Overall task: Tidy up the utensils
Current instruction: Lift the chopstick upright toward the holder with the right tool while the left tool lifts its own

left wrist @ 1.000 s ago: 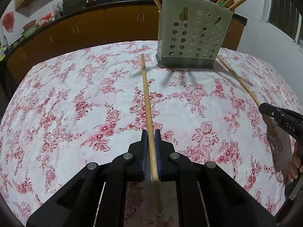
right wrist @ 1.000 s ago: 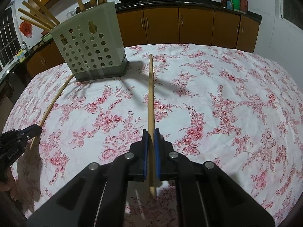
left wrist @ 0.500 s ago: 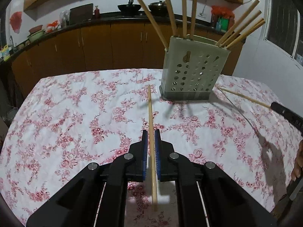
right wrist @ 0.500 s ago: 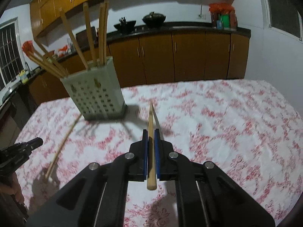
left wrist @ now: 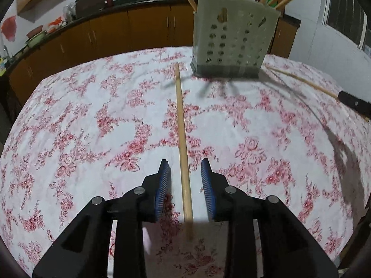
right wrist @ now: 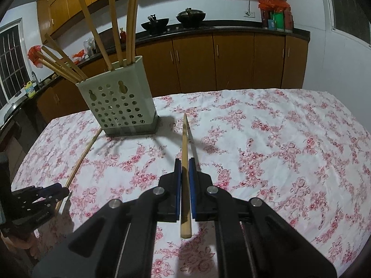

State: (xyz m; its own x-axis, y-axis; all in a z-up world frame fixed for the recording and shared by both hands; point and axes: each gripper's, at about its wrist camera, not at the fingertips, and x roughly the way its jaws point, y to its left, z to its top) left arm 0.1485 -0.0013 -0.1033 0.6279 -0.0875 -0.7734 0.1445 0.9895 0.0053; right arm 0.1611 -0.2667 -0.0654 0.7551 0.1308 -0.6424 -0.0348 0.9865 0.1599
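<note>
A pale green perforated utensil holder [left wrist: 234,39] stands on the floral tablecloth with several wooden chopsticks in it; it also shows in the right wrist view [right wrist: 120,106]. My left gripper [left wrist: 185,173] is open, its blue pads either side of a wooden chopstick [left wrist: 182,127] that lies on the cloth pointing at the holder. My right gripper [right wrist: 184,171] is shut on another chopstick [right wrist: 184,143] and holds it lifted above the table, tip toward the holder. The left gripper [right wrist: 44,194] and its chopstick [right wrist: 81,157] show at the lower left of the right wrist view.
The table [right wrist: 289,143] has a white cloth with red flowers. Brown kitchen cabinets [right wrist: 231,62] with a dark counter and pots run behind it. The right gripper's finger [left wrist: 354,103] and its held chopstick [left wrist: 301,81] show at the right edge of the left wrist view.
My left gripper has opened and let its chopstick go onto the cloth, after lowering toward the table. My right gripper stays shut and has raised its chopstick further off the table.
</note>
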